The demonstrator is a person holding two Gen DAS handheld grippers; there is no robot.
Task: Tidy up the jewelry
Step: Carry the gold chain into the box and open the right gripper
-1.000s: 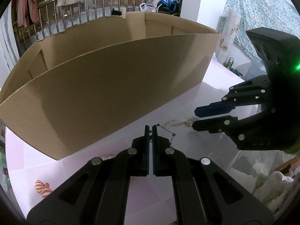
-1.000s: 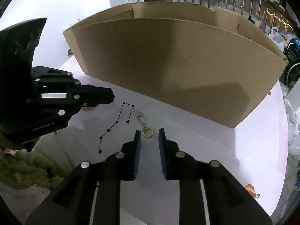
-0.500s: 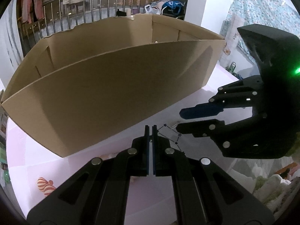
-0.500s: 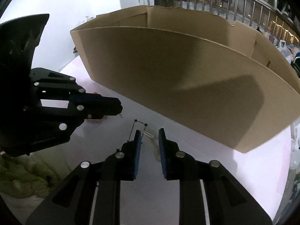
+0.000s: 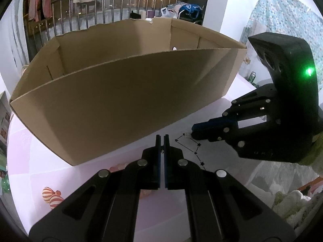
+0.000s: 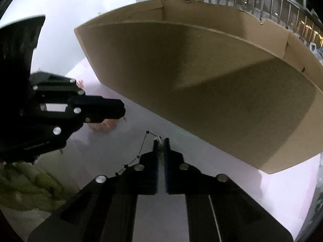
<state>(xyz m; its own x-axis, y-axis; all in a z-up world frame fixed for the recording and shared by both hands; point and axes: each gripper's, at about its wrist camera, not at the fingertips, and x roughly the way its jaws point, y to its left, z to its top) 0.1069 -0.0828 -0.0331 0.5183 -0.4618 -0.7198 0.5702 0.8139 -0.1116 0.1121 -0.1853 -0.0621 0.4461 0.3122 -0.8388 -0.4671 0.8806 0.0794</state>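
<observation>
A thin black chain with small star beads (image 5: 195, 152) lies on the pink tabletop (image 5: 40, 171) in front of a large cardboard box (image 5: 121, 100). My left gripper (image 5: 162, 139) is shut, with a small dark bit of the chain pinched between its pads. My right gripper (image 6: 160, 141) comes in from the right of the left wrist view, its jaws closing tight on the chain's silver charm end (image 6: 159, 141). In the right wrist view the chain (image 6: 143, 143) trails down to the left past my fingers. The left gripper (image 6: 121, 111) hovers just left of it.
The open cardboard box (image 6: 222, 100) fills the table right behind the chain, its near wall close to both grippers. Candy prints (image 5: 50, 195) mark the tablecloth. A fuzzy pale-green cloth (image 6: 24, 181) lies off the table's near edge. A railing with hung clothes (image 5: 80, 10) stands behind.
My right gripper moved forward over the charm and ring and shut on that end. The left gripper stayed shut and nearly still.
</observation>
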